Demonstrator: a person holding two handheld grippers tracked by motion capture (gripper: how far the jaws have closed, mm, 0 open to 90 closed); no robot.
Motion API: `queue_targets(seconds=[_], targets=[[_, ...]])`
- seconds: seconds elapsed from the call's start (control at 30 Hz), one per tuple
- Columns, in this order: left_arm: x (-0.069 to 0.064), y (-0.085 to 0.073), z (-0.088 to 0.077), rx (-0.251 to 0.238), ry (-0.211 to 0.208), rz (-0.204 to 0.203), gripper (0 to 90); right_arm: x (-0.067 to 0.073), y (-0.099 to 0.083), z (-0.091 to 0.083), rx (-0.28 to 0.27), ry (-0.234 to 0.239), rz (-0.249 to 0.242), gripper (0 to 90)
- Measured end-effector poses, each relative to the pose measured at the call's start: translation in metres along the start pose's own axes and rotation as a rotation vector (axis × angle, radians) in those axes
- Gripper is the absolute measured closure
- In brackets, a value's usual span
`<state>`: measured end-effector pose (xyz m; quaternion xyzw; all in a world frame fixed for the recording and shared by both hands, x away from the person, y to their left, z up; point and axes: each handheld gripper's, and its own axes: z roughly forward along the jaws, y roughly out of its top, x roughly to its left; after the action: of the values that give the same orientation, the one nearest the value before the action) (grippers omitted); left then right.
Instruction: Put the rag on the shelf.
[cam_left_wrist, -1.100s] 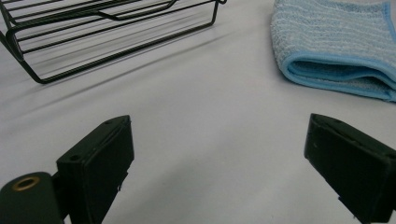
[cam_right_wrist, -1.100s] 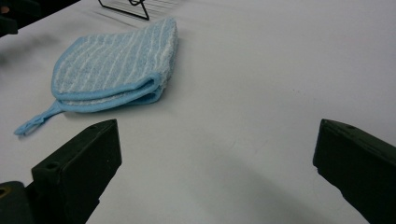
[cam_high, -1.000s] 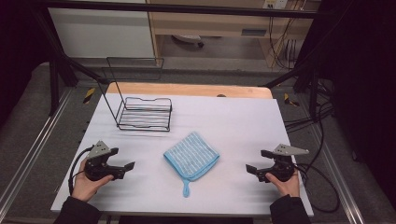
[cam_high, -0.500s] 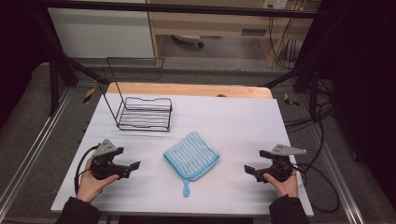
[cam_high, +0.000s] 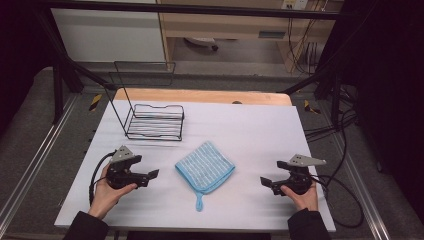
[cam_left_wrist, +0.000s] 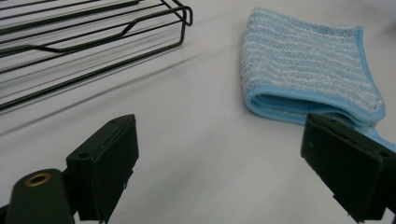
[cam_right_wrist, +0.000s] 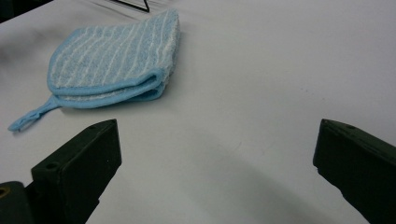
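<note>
A white table (cam_high: 250, 130) carries a folded blue striped cloth (cam_high: 205, 166) at its centre, between the left gripper (cam_high: 150, 176) and right gripper (cam_high: 265, 183), both wide open; a black wire rack (cam_high: 154, 121) stands behind.

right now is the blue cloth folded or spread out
Folded: the blue cloth shows stacked layers along its near edge in both gripper views.

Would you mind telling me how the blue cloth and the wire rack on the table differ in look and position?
The cloth is soft, light blue with white stripes, and lies folded flat; the wire rack is rigid black wire, open, with a tall back frame standing up. The cloth lies near the middle, between the two grippers; the rack stands farther back, toward the left. Both rest on the white table, and neither is touched.
</note>
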<state>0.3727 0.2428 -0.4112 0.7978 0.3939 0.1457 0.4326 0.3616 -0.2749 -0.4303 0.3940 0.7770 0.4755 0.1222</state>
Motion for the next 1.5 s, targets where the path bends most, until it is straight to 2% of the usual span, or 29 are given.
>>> queue_targets(seconds=[0.3, 0.43, 0.57, 0.7, 0.73, 0.83, 0.93, 1.03, 1.33, 1.5], targets=[[-0.012, 0.020, 0.018, 0.017, -0.008, -0.016, 17.6, 0.000, 0.001, 0.000, -0.002, -0.001, 0.000, 1.5], [-0.015, 0.028, 0.032, 0.033, -0.006, -0.023, 25.3, 0.000, 0.001, -0.001, -0.002, -0.003, 0.001, 1.5], [-0.016, 0.033, 0.047, 0.050, -0.021, -0.064, 30.0, 0.000, 0.000, 0.000, 0.000, -0.003, 0.000, 1.5], [-0.018, 0.034, 0.057, 0.067, -0.013, -0.065, 35.4, 0.000, 0.000, 0.000, -0.001, -0.002, 0.001, 1.5], [-0.019, 0.034, 0.061, 0.076, -0.012, -0.064, 35.4, 0.000, 0.000, 0.000, -0.001, -0.002, 0.001, 1.5], [-0.022, 0.032, 0.072, 0.114, -0.011, -0.050, 42.7, 0.000, 0.000, 0.000, 0.001, -0.001, 0.002, 1.5], [-0.025, 0.029, 0.081, 0.138, -0.021, -0.034, 47.4, 0.001, 0.000, 0.000, 0.002, -0.001, 0.001, 1.5], [-0.026, 0.026, 0.086, 0.151, -0.036, -0.040, 52.2, 0.000, 0.000, 0.001, 0.002, -0.001, -0.001, 1.6], [-0.027, 0.023, 0.093, 0.178, -0.068, -0.040, 65.0, 0.000, 0.000, 0.001, 0.008, 0.001, -0.003, 1.7], [-0.030, 0.023, 0.094, 0.183, -0.059, -0.026, 68.8, 0.000, 0.000, 0.002, 0.011, 0.003, -0.004, 1.8]])
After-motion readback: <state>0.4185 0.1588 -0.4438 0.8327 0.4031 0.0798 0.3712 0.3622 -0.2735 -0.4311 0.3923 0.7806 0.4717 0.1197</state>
